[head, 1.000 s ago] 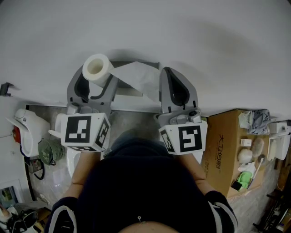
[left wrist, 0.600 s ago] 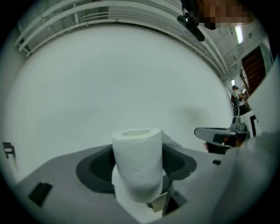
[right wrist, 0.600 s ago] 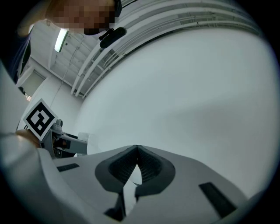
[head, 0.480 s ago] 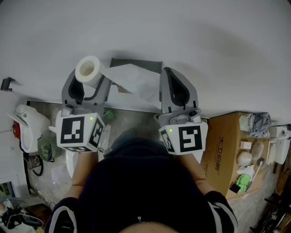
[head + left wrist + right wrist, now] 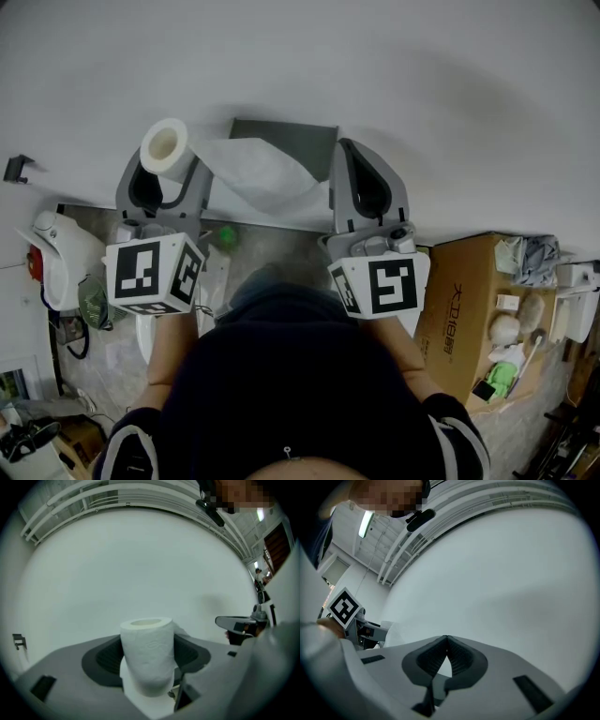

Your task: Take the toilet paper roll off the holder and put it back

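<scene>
Half the holder (image 5: 281, 130) paper-covered; left gripper (image 5: 146, 656) clamped on toilet paper roll (image 5: 166, 148), right gripper (image 5: 446, 639) closed.

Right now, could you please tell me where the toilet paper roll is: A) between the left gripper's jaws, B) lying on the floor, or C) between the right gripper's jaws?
A: the left gripper view shows the toilet paper roll clamped between the jaws of the left gripper.

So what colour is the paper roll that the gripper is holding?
The toilet paper roll is plain white; the left gripper view shows it best.
</scene>
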